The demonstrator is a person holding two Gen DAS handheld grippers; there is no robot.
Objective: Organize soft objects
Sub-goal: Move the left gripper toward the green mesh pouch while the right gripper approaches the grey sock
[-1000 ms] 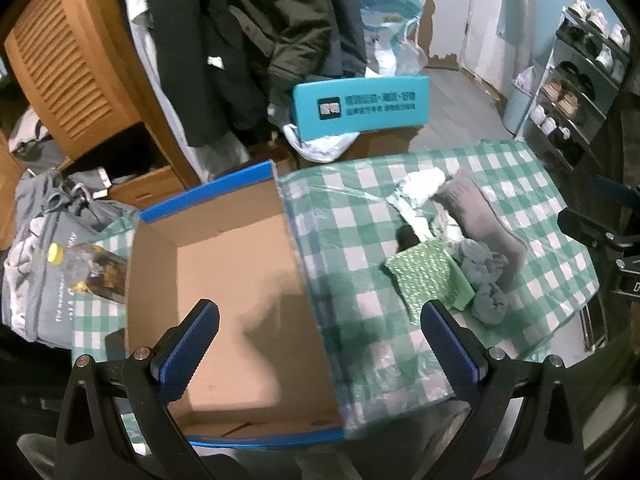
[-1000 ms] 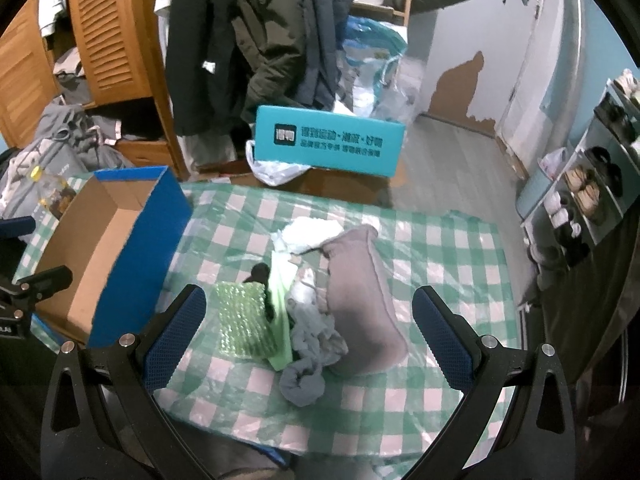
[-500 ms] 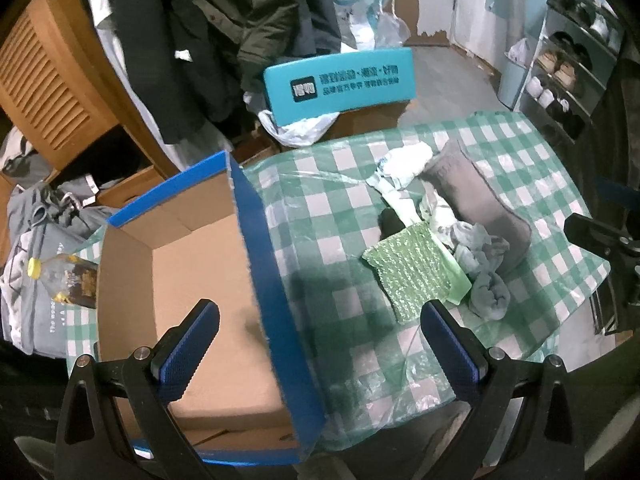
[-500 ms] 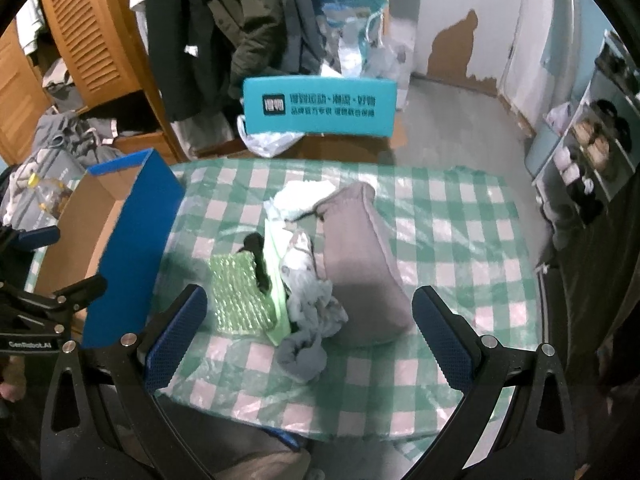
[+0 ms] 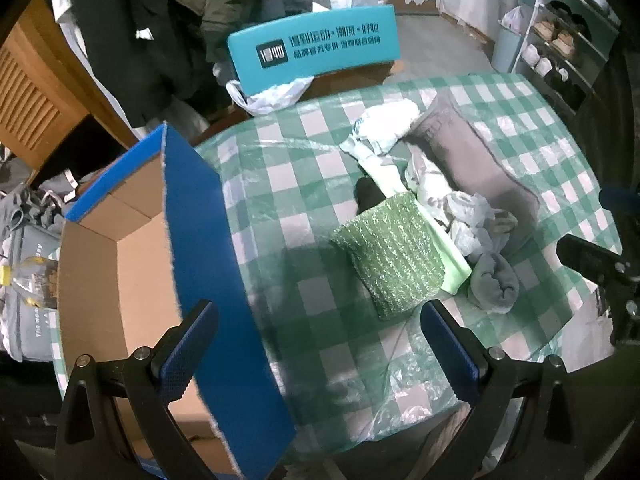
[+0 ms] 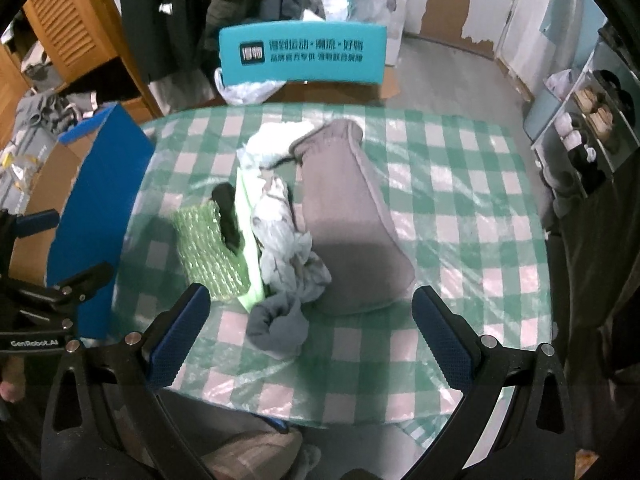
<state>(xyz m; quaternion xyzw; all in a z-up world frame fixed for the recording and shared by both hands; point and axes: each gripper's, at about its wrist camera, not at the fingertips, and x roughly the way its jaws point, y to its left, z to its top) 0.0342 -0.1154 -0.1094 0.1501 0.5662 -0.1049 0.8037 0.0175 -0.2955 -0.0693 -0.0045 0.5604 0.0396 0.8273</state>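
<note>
A pile of soft things lies on the green checked tablecloth (image 6: 460,208): a grey cushion (image 6: 348,216), a green bubble-wrap pouch (image 6: 206,252), a rolled grey sock (image 6: 278,326), pale crumpled cloth (image 6: 280,232), a white cloth (image 6: 276,140) and a small black item (image 6: 226,212). The same pouch (image 5: 390,254), cushion (image 5: 476,164) and sock (image 5: 494,282) show in the left wrist view. An open cardboard box with blue sides (image 5: 120,280) stands at the table's left end. My left gripper (image 5: 318,354) hangs open above the box's right wall. My right gripper (image 6: 306,338) is open above the table's near edge, just before the sock.
A teal chair back (image 6: 302,56) with a white plastic bag stands behind the table. Dark coats (image 5: 172,28) hang at the back left beside a wooden louvred cabinet (image 5: 28,92). A shoe rack (image 6: 592,120) stands at the right. Grey bags (image 5: 28,264) lie left of the box.
My left gripper has swung right, from over the box's inside to over its right wall and the tablecloth. The right gripper has drawn nearer the pile. Both have stayed open.
</note>
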